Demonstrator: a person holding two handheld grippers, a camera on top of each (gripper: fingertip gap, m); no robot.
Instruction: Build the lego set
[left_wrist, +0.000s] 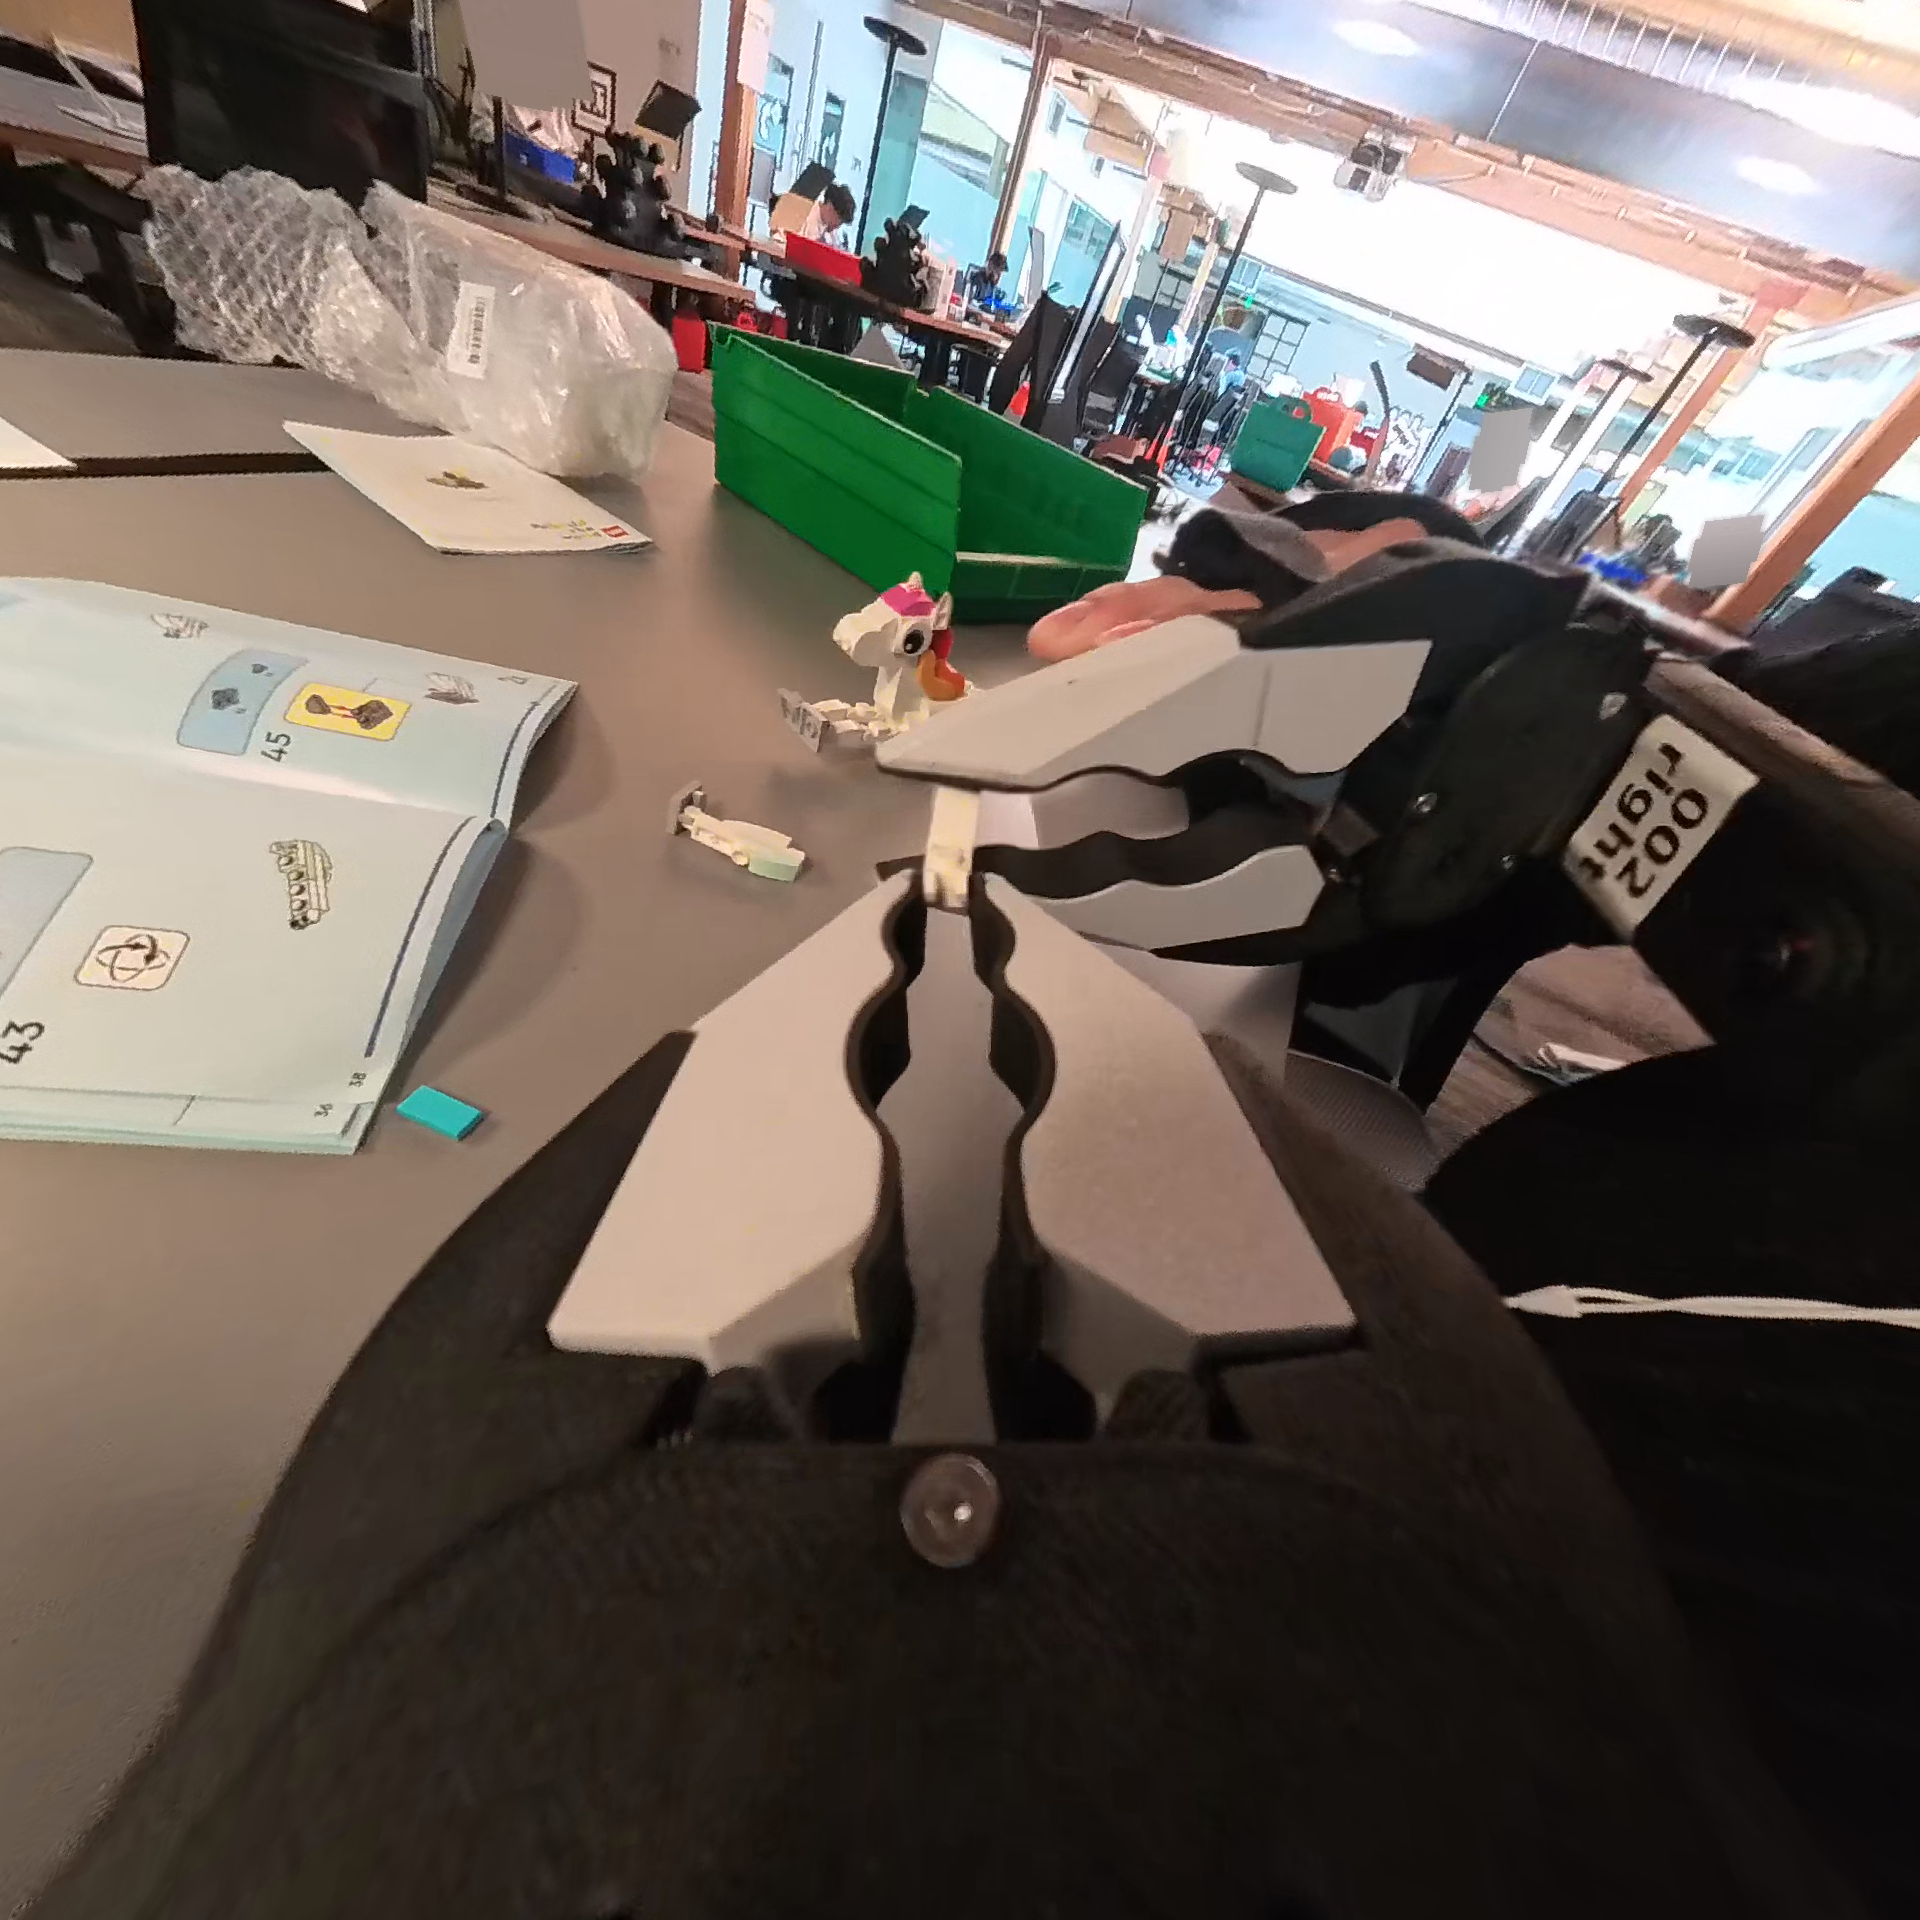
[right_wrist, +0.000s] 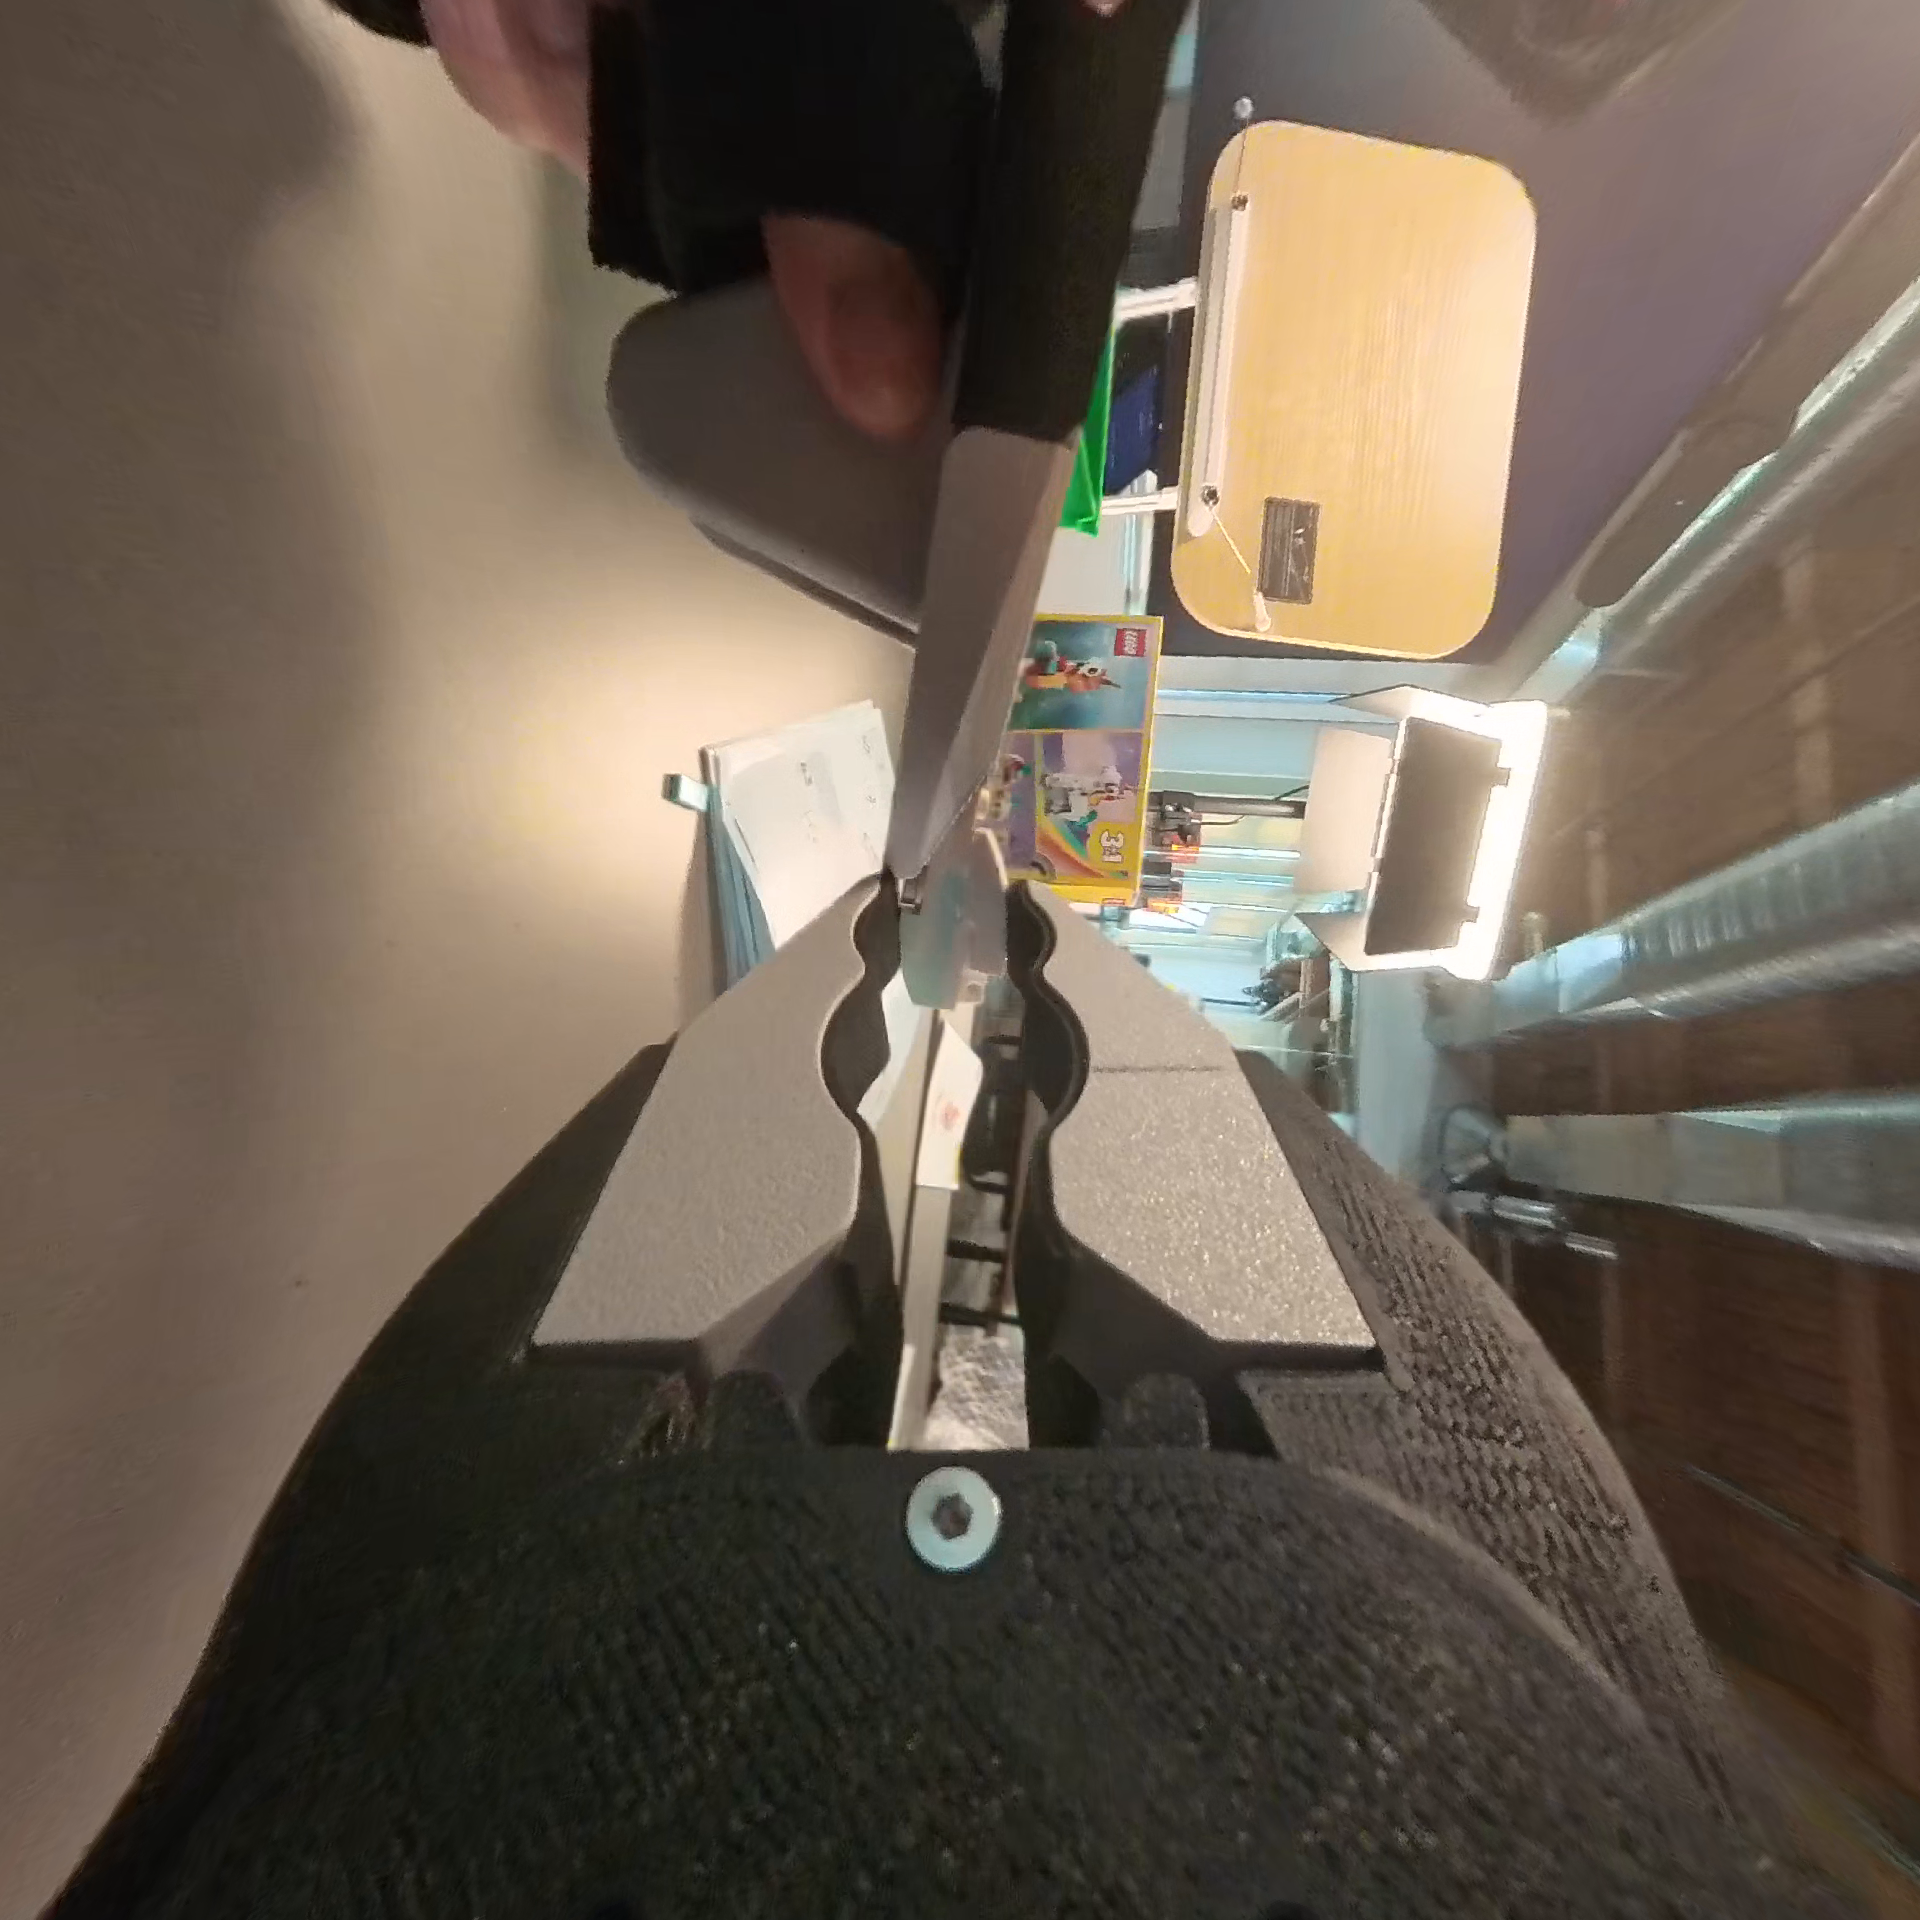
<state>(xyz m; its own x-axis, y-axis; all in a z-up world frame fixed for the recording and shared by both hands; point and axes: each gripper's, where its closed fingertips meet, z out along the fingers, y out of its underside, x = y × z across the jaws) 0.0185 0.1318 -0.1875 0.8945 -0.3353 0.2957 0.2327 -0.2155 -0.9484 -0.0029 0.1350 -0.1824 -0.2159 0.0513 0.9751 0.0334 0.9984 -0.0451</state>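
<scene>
A small white and pale teal lego piece (left_wrist: 954, 831) is held in the air between both grippers. My left gripper (left_wrist: 948, 902) is shut on its near end. My right gripper (left_wrist: 920, 816) comes in from the right, turned on its side, and is shut on the same piece (right_wrist: 940, 935). In the right wrist view my right gripper (right_wrist: 951, 914) holds it while a left finger (right_wrist: 977, 623) reaches down from above. A white lego animal with a pink mane (left_wrist: 899, 665) stands on the grey table (left_wrist: 260, 1351). A similar white and mint part (left_wrist: 740, 840) lies in front of it.
An open instruction booklet (left_wrist: 208, 831) lies at the left, with a teal tile (left_wrist: 440, 1110) by its corner. A second booklet (left_wrist: 468, 488), plastic bags (left_wrist: 416, 301) and a green bin (left_wrist: 883, 468) sit farther back. The lego box (right_wrist: 1081, 758) stands beyond the grippers. Both grippers' tips are close together, under 4 cm apart. My right tips are roughly 12 cm from the teal tile (left_wrist: 440, 1110). It is also in sight in the right wrist view (right_wrist: 684, 800).
</scene>
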